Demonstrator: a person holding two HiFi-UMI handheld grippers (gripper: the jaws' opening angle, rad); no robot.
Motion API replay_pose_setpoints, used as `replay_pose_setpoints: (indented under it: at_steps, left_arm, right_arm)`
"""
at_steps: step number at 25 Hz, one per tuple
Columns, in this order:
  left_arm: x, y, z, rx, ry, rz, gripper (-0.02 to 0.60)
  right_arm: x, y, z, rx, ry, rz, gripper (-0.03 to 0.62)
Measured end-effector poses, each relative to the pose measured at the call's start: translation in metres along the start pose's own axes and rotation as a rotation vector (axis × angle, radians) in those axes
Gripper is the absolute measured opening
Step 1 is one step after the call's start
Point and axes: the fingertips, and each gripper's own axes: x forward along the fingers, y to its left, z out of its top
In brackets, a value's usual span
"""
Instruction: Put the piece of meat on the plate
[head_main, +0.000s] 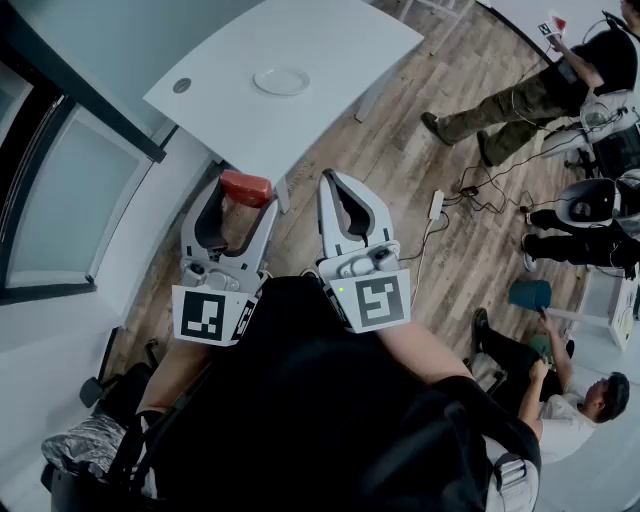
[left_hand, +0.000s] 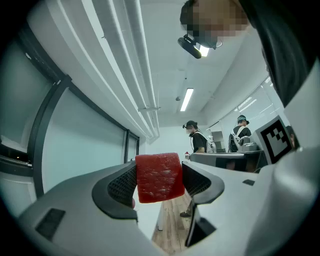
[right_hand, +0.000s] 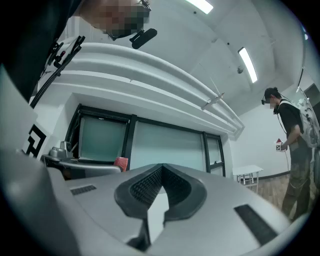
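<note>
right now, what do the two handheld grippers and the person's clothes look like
The left gripper and right gripper are light grey shells with curved jaws lined in black ribbed pads. Each carries a white cube with black square markers; the right one shows a small green light. The person wears a black top.

Wood-plank floor (head_main: 400, 170) from 1 to 4 o'clock in head view. White table (head_main: 330, 60) at 12 o'clock. Dark-framed frosted windows (head_main: 60, 200) at 9 o'clock. Left gripper view: white ceiling ducts (left_hand: 135, 60) at 11 o'clock, lit strip light (left_hand: 186, 99) near 12 o'clock.
</note>
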Motion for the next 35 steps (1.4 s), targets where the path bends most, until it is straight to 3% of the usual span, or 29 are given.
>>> replay_pose_setpoints:
  at_steps: [10, 16, 23, 35]
  left_arm:
    - [0.003, 0.008, -0.004, 0.014, 0.005, 0.017, 0.282]
    - [0.007, 0.007, -0.009, 0.020, 0.011, 0.003, 0.282]
    - [0.070, 0.014, -0.031, -0.032, 0.036, -0.060, 0.282]
    - [0.159, 0.096, -0.070, -0.079, 0.122, -0.168, 0.282]
  right_arm:
    - [0.008, 0.001, 0.008, 0.063, -0.106, 0.045, 0.003]
    - [0.003, -0.010, -0.009, 0.098, -0.046, 0.015, 0.003]
    - [0.039, -0.040, -0.041, 0.115, 0.052, -0.001, 0.003]
    - [0.157, -0.065, -0.077, 0.140, 0.174, -0.090, 0.003]
